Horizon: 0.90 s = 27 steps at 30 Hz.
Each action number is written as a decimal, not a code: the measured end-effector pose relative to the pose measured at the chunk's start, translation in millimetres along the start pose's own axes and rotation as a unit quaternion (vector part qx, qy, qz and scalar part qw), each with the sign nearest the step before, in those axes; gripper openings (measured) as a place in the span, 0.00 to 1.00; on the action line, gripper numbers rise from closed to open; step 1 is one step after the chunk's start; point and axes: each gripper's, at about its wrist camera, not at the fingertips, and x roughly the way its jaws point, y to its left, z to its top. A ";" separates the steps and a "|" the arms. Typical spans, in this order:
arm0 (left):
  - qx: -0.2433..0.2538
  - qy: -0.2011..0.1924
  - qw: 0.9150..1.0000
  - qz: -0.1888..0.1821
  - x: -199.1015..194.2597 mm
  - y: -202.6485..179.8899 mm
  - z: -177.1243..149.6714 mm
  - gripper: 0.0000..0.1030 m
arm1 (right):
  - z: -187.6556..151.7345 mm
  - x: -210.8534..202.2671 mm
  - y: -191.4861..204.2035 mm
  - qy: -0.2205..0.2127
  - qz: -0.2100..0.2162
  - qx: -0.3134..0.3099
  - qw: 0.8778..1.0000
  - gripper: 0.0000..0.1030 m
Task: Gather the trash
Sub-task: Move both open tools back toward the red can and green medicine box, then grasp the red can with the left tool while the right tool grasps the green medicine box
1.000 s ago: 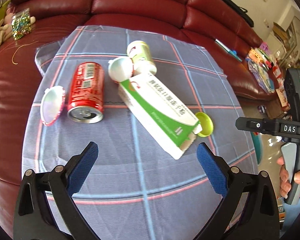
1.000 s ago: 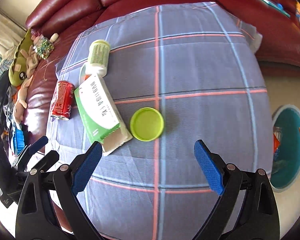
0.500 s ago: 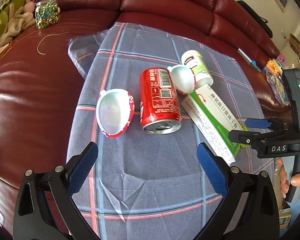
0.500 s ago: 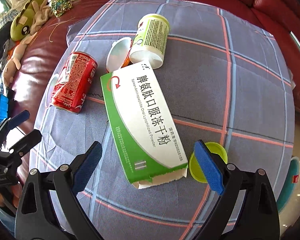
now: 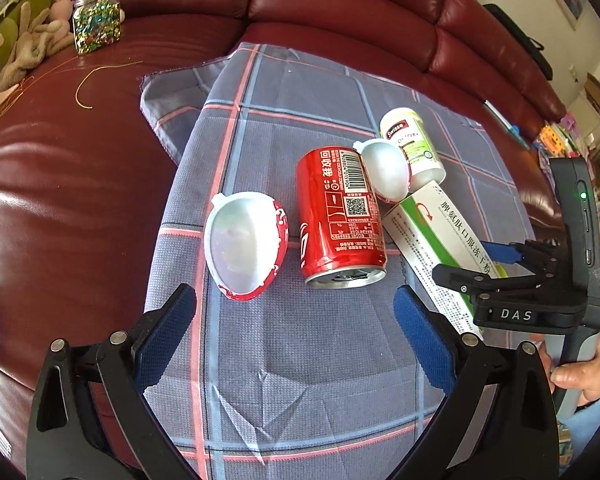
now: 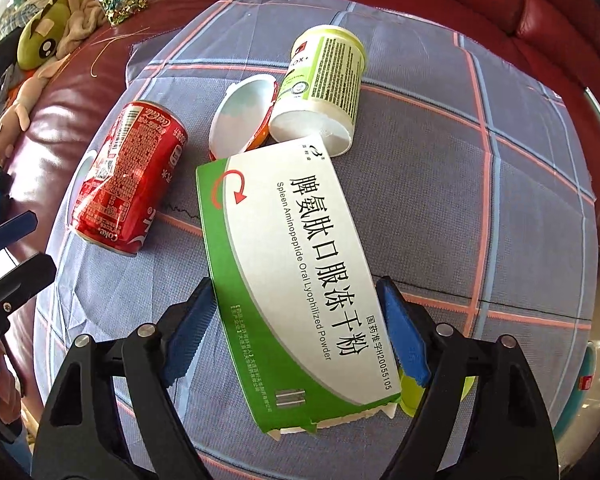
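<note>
Right wrist view: our right tongs (image 6: 296, 328) straddle the lower half of a green-and-white medicine box (image 6: 296, 292) lying flat on the checked cloth (image 6: 480, 208) spread over the red leather sofa (image 6: 560, 8). The jaws have just been closing in, yet both blue pads (image 6: 400, 340) stand just beside the box's long edges; we cannot tell whether they touch the cardboard. A lime-green lid (image 6: 414, 398) peeks out from under the box's torn end, behind the right pad. Above the box, an open white-and-green pill bottle (image 6: 324, 92) lies on its side, mouth touching the box's top corner, with a white plastic shell (image 6: 240, 120) just beside it. A red soda can (image 6: 128, 180) lies on its side to the left, apart from the box.

From the left wrist view, our left tongs (image 5: 296, 332) hang wide open and empty above bare cloth, with the can (image 5: 340, 220) lying just beyond their tips. A second shell (image 5: 246, 246) rests open side up beside the can. At the frame's right edge a hand (image 5: 584, 376) grips the handle of the right tongs over the box (image 5: 440, 240). A clear jar of glitter (image 5: 97, 20) and soft toys (image 5: 24, 48) sit on the sofa seat, well apart from the trash.
</note>
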 end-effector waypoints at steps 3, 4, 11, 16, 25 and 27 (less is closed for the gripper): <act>0.005 0.000 1.000 0.002 1.3 -2.2 1.6 0.96 | -3.9 -5.2 2.8 -0.003 0.013 -0.004 1.000 0.71; 0.005 -0.001 1.000 0.002 1.7 -2.5 2.6 0.96 | -5.3 -8.6 2.4 -0.004 0.021 -0.002 1.000 0.71; 0.043 0.001 0.999 0.014 12.8 -16.7 27.2 0.96 | -12.8 -37.5 -18.7 -0.023 0.064 0.045 0.997 0.71; 0.077 0.004 0.997 0.003 24.9 -35.5 51.5 0.96 | -18.4 -48.0 -36.7 -0.031 0.082 0.071 0.994 0.71; 0.104 0.061 0.993 0.003 64.7 -54.5 54.9 0.68 | -25.2 -48.6 -58.9 -0.030 0.110 0.101 0.988 0.71; 0.103 0.071 0.992 -0.014 67.2 -59.9 48.7 0.56 | -27.3 -48.9 -61.9 -0.029 0.117 0.105 0.987 0.71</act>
